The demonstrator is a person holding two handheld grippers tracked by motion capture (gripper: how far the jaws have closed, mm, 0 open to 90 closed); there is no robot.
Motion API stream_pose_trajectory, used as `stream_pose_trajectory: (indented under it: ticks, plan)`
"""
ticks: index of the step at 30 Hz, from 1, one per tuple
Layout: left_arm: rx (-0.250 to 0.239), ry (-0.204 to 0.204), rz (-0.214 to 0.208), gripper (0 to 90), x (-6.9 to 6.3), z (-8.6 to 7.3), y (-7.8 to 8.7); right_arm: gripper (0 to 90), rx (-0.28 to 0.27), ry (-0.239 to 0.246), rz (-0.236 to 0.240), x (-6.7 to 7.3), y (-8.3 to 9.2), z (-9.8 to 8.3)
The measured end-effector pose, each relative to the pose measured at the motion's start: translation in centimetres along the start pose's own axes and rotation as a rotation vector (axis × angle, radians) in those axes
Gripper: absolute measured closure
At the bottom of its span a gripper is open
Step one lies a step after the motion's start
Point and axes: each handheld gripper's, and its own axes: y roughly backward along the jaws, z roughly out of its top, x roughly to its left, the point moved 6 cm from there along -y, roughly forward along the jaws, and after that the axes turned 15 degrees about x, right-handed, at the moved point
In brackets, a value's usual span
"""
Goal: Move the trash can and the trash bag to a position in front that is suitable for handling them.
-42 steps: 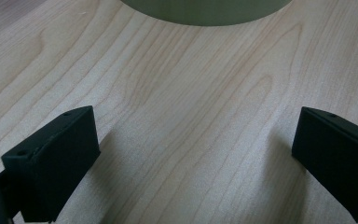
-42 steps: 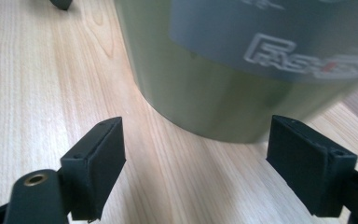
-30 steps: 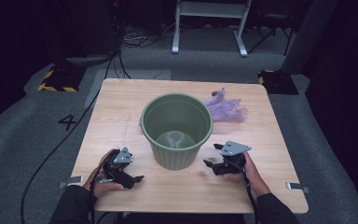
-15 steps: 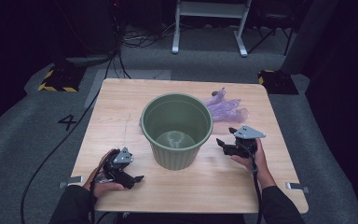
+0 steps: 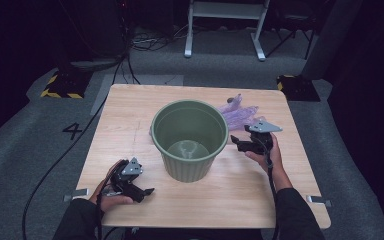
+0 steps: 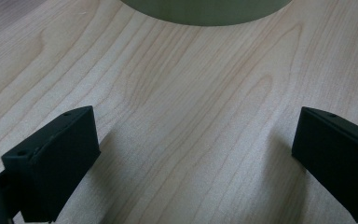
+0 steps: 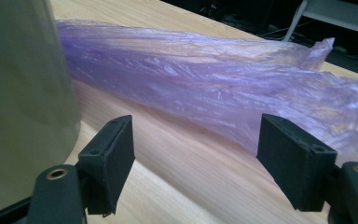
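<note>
A green plastic bucket (image 5: 190, 137) stands upright and empty in the middle of the wooden table (image 5: 130, 115). A crumpled purple plastic bag (image 5: 240, 115) lies just behind and to the right of it. My right gripper (image 5: 239, 142) hovers beside the bucket's right wall, a little in front of the bag. In the right gripper view its jaws (image 7: 196, 126) stand open, with the bag (image 7: 191, 79) just beyond them and the bucket (image 7: 23, 93) at the left. My left gripper (image 5: 144, 191) rests near the front left edge, open over bare wood (image 6: 194, 116), with the bucket's base (image 6: 205, 9) ahead.
Two metal clamps (image 5: 75, 192) (image 5: 320, 201) stick out at the table's front corners. Grey carpet surrounds the table, with cables (image 5: 45, 175) on the left and a white frame (image 5: 225, 20) behind. The table's left half is bare wood.
My right gripper has moved away from the front edge, back and to the right and slightly up, closer to the purple bag. The left gripper has stayed put.
</note>
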Motion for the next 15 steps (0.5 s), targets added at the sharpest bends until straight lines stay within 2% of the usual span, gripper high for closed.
stream_pose_trajectory:
  ticks: [3, 6, 9, 10, 15]
  plan:
    - [0.000, 0.001, 0.001, 0.2, 0.0, 0.0, 0.0, 27.2, 0.011, 0.009, -0.009, 0.0, -0.6, 0.2]
    - [0.002, 0.002, 0.002, 0.2, 0.0, 0.0, 0.0, 27.2, 0.018, -0.004, -0.018, -0.2, -1.4, 0.8]
    - [0.002, 0.002, 0.003, 0.2, 0.0, 0.0, 0.0, 26.7, 0.027, -0.009, -0.002, -0.1, -1.8, 1.0]
    - [0.002, 0.003, 0.003, 0.2, 0.0, 0.0, 0.0, 27.1, 0.028, 0.005, -0.028, -0.2, -2.1, 1.1]
    - [0.002, 0.004, 0.003, 0.2, 0.0, 0.0, 0.0, 27.0, 0.030, 0.009, -0.032, -0.1, -2.9, 1.3]
